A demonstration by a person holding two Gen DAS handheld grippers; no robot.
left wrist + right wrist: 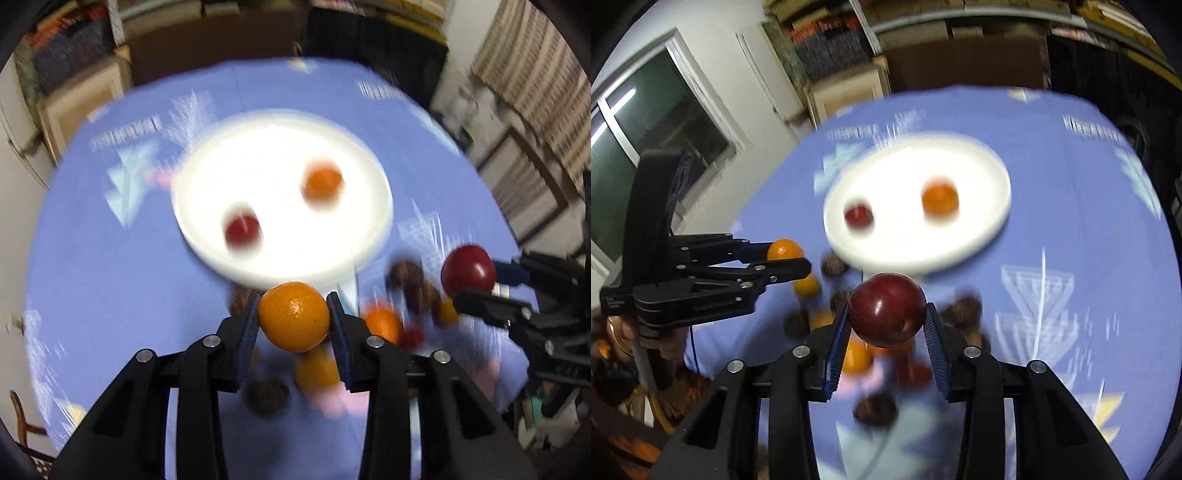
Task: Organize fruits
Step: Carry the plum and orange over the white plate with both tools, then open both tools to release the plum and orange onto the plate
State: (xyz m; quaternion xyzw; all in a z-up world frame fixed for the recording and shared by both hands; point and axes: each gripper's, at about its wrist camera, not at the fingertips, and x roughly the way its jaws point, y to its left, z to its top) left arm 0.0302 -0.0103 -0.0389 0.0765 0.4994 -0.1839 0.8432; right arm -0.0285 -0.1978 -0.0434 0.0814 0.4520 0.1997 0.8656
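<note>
My left gripper [293, 317] is shut on an orange [294, 315] and holds it above the table, just short of the white plate [207, 192]. It also shows in the right wrist view [788, 258] at the left. My right gripper [887, 315] is shut on a dark red apple [887, 309]; it shows in the left wrist view [476, 280] at the right. The plate [993, 221] holds one small red fruit [242, 229] and one orange [323, 184]. Several blurred oranges, red fruits and brown fruits lie on the blue cloth below both grippers.
The round table has a blue patterned cloth [110, 277]. Shelves and boxes stand behind it [92, 55]. A window [665, 122] is at the left. The background is motion-blurred.
</note>
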